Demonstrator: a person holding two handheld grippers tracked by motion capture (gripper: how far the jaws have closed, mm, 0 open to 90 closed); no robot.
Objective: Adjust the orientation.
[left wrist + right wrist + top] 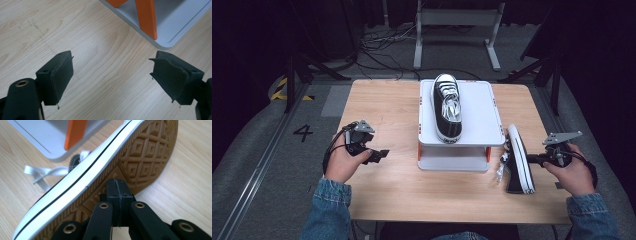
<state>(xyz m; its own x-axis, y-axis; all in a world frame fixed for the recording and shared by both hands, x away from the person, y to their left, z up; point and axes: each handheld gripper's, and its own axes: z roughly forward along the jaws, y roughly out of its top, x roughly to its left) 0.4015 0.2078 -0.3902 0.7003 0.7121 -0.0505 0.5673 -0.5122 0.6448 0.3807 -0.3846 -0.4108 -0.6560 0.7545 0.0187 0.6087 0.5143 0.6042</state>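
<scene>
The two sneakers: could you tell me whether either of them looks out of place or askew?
Yes. One sneaker stands upright on the white stand, but the other sneaker lies tipped on its side on the table to the stand's right, its brown sole facing the right gripper and its laces trailing loose.

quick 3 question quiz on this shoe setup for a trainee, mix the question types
1. True or false: the shoe on the white stand lies on its side.
2. Multiple choice: the left gripper has its fingers A) shut on a lace, B) spread open over bare table, C) shut on the stand's orange post.
3. Short answer: which part of the tipped shoe on the table faces the right gripper?

Key
1. False. The shoe on the stand sits upright, laces up.
2. B. The fingers stand wide apart with nothing between them.
3. Its brown patterned sole; the right gripper's fingers are closed together right in front of it.
</scene>
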